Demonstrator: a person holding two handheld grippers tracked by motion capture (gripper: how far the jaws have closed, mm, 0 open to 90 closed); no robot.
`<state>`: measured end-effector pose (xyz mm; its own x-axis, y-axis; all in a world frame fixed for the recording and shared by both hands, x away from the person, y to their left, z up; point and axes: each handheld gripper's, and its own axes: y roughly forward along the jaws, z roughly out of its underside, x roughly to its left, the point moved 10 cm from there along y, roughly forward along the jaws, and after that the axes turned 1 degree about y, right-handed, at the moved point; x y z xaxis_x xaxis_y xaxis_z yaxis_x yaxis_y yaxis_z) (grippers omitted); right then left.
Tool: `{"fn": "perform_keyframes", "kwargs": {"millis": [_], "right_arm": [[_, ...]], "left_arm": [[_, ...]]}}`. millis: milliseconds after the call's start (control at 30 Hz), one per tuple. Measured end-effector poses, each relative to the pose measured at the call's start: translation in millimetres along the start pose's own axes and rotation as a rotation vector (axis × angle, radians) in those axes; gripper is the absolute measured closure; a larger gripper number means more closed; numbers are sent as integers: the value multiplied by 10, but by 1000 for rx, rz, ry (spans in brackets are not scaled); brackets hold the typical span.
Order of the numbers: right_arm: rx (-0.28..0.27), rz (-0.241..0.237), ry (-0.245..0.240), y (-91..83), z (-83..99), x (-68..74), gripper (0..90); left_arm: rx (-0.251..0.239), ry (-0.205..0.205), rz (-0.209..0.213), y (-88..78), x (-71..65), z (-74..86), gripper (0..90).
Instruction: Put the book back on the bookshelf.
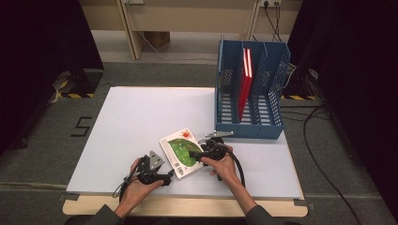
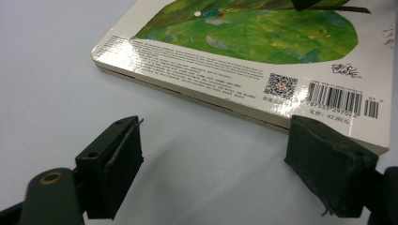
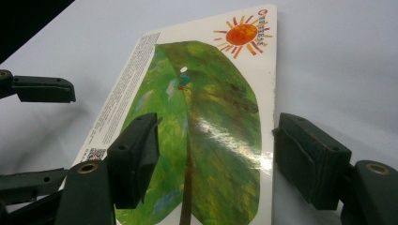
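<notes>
My left tongs [image 2: 213,164] stand apart, nothing pinched. One jaw sits just at the near edge of the book [image 2: 263,56], by the barcode corner, the other over bare desk [image 2: 56,61]. In the high view the left tongs [image 1: 165,179] are at the book's [image 1: 180,151] near corner.

My right tongs [image 3: 213,159] are apart too, jaws straddling the book [image 3: 211,117]: one jaw over the green cover, the other just off the long edge on the sun side. Pads not pressing on it as far as I can see, so no grip yet. In the high view the right tongs [image 1: 193,154] sit over the book's right part.

The book lies flat on the white desk [image 1: 141,117], cover up, slightly turned, near the front edge between my two hands.

Outward: blue file rack [image 1: 251,89] stands at the desk's far right, well apart from the book. A red book [image 1: 245,79] already leans upright in one of its slots; the other slots look free.

Progress, my read: looks like books go into the rack. One is in, this one not lifted yet. Left to do: close on the book, raise it off the desk, stand it up, carry it to the rack, slide it into a free slot. Early stage for this book, pre-grasp.
</notes>
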<state>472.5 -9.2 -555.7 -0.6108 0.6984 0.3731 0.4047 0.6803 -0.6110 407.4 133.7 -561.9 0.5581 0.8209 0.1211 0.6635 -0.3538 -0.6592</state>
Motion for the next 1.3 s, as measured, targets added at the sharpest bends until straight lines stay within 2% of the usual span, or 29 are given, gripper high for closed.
{"fn": "perform_keyframes", "kwargs": {"millis": [133, 333, 367, 500, 633, 800, 867, 900, 1033, 1133, 1300], "right_arm": [[-2, 5, 35, -3, -13, -7, 340], [-2, 12, 44, -4, -20, -19, 355], [-8, 3, 79, -13, -23, -23, 373], [-30, -10, 118, -27, -34, -37, 383], [-40, -9, 116, -54, -58, -23, 391], [-91, -30, 102, -146, -173, 56, 405], [-92, -26, 99, -161, -184, 72, 406], [-102, -15, 64, -173, -212, 98, 406], [-117, 4, 19, -211, -269, 171, 415], [-126, 1, 3, -237, -300, 211, 422], [-150, 3, -50, -300, -380, 339, 431]], "left_arm": [[2, 0, -2, 3, 2, 2, 162], [-1, 7, -15, 8, 7, -1, 154], [-1, 7, -18, 8, 8, -1, 149], [-3, 12, -21, 10, 10, -2, 143], [-1, 14, -21, 9, 17, 1, 137], [2, 18, -25, 7, 30, 8, 114], [4, 14, -28, 7, 33, 10, 110], [2, 14, -27, 7, 32, 11, 109], [10, 3, -23, 11, 39, 21, 91], [9, 1, -25, 9, 41, 20, 88], [7, -4, -26, 7, 55, 20, 83]]}}
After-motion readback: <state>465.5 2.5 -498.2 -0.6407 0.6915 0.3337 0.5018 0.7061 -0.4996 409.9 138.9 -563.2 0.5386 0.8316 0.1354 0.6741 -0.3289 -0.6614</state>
